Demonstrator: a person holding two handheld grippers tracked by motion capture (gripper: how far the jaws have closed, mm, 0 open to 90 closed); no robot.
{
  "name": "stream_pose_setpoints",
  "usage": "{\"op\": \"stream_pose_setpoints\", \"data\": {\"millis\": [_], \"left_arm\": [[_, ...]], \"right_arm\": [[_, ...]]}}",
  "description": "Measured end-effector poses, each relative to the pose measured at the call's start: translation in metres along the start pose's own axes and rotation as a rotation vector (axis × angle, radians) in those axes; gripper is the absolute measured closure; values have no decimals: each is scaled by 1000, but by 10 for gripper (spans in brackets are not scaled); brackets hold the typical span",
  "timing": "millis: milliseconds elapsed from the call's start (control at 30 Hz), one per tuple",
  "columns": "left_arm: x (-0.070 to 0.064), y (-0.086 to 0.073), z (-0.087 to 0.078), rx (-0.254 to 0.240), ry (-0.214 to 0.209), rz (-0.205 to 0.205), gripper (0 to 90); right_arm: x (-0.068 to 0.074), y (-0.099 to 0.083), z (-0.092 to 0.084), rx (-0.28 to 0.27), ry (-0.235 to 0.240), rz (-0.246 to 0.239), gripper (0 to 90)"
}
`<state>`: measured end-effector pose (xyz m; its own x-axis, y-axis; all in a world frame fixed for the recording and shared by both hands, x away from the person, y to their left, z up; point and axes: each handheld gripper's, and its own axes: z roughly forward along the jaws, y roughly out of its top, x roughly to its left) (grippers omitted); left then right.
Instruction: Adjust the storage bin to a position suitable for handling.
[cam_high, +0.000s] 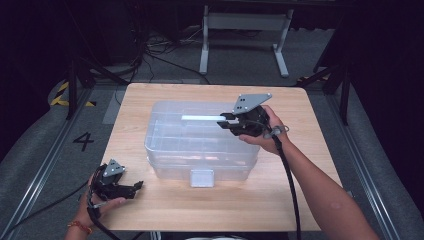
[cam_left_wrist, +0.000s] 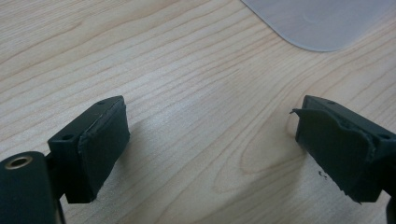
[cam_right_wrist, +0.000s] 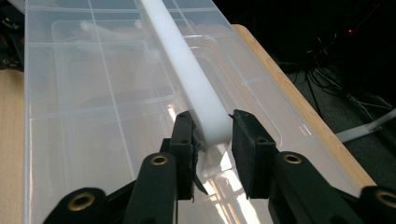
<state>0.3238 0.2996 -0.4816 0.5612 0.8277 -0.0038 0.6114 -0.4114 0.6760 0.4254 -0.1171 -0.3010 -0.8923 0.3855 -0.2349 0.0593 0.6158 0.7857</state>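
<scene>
A clear plastic organizer box (cam_high: 200, 145) with a divided lid sits mid-table on the pale wooden table (cam_high: 150, 210), its latch (cam_high: 202, 177) facing six o'clock. The right gripper (cam_high: 225, 121), held at the box's two o'clock corner, has its jaws clamped on one end of a white bar (cam_high: 202, 118) that runs from the jaws toward nine o'clock, level above the lid; in the right gripper view the pads (cam_right_wrist: 243, 140) press both sides of the bar (cam_right_wrist: 187, 70). The left gripper (cam_high: 136, 186) rests on the table at about eight o'clock from the box, well apart from it, jaws spread wide with nothing between them, bare wood showing in the left gripper view between the pads (cam_left_wrist: 100, 140). On the grey floor at nine o'clock from the table a painted numeral (cam_high: 83, 140) reads "4". No brand or label can be read on the box.
</scene>
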Motion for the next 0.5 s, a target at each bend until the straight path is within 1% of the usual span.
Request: {"op": "stream_pose_setpoints", "data": {"millis": [33, 67, 100, 133, 200, 233, 267, 333, 400, 467, 500], "left_arm": [[-1, 0, 0, -1, 5, -14, 101], [-1, 0, 1, -2, 10, -21, 100], [-1, 1, 1, -1, 11, -23, 101], [-1, 1, 1, 0, 14, -25, 101], [-1, 2, 1, 10, 18, -23, 101], [-1, 3, 1, 8, 15, -21, 108], [-1, 4, 2, 2, 25, -21, 129], [-2, 6, 4, -1, 25, -35, 159], [-3, 8, 3, 0, 19, -18, 205], [-4, 8, 2, -1, 22, -2, 267], [-5, 9, 1, 1, 27, 0, 279]], "right_arm": [[1, 1, 2, 11, 2, -2, 751], [2, 2, 3, 16, -1, -7, 750], [2, 4, 4, 25, -12, -13, 750], [2, 4, 4, 26, -12, -12, 750], [-1, 5, 4, 32, 1, -1, 750], [-2, 5, 4, 34, 4, 3, 751], [-2, 6, 4, 38, 7, 7, 751], [-3, 7, 4, 43, 10, 9, 751], [-5, 8, 4, 46, 15, 15, 751], [-6, 9, 4, 46, 16, 20, 750], [-7, 10, 4, 47, 18, 21, 750]]}}
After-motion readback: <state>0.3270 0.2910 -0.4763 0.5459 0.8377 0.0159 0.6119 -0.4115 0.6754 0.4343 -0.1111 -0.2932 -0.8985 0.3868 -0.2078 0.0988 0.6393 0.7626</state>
